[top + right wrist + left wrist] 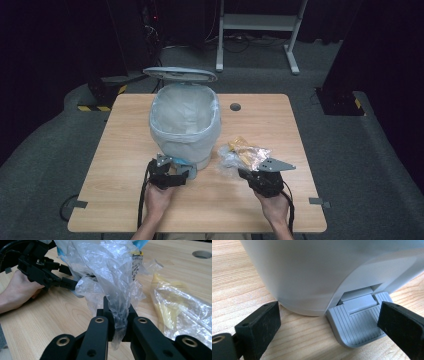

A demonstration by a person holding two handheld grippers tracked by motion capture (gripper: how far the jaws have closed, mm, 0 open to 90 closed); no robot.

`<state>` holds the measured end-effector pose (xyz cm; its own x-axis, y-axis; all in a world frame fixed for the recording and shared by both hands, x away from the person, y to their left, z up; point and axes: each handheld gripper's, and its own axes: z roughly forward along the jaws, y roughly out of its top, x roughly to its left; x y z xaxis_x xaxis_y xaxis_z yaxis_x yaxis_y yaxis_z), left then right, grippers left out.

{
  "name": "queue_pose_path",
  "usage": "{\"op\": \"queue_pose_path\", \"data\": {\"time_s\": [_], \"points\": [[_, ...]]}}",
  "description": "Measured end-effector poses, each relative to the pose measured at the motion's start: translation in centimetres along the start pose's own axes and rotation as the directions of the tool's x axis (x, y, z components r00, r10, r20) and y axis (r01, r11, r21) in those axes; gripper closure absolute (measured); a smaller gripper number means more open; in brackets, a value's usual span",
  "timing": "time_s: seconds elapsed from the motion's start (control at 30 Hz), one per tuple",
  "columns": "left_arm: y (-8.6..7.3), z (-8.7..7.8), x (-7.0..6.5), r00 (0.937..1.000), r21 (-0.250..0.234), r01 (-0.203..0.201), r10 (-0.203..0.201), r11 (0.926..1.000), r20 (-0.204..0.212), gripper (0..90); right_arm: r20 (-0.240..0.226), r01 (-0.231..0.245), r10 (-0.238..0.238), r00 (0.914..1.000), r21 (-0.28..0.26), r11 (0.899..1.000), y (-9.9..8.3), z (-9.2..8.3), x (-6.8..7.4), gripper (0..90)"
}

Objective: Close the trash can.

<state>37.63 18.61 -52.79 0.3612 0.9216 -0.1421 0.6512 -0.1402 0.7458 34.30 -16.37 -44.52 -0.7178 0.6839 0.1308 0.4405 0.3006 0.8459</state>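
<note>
A pale grey pedal bin (185, 125) lined with a clear bag stands on the wooden table (125, 165), its lid (180, 75) raised. My left gripper (177, 172) is at the bin's base. In the left gripper view its jaws stand open (329, 309), one beside the bin wall (312, 272) and the other over the edge of the ribbed grey pedal (357, 325). My right gripper (245, 172) (117, 312) is shut on a crumpled clear plastic wrapper (112, 272) (245, 152), lifted a little off the table.
More clear wrapping with yellow contents (175, 307) lies on the table beside the right gripper. A round cable hole (235, 106) sits at the table's far side. A metal stand (260, 22) is on the floor behind. The left hand and its gripper (50, 275) appear in the right gripper view.
</note>
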Motion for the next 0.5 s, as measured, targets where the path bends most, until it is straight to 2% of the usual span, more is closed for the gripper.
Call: {"op": "queue_pose_path", "data": {"time_s": [0.5], "points": [[0.0, 0.0, 0.0, 1.0, -0.003, 0.001, -0.001, 1.0, 0.006, 4.9, -0.012, 0.01, -0.011, 0.9999, -0.053, 0.999, 2.1, -2.1, -0.1, 86.6]]}}
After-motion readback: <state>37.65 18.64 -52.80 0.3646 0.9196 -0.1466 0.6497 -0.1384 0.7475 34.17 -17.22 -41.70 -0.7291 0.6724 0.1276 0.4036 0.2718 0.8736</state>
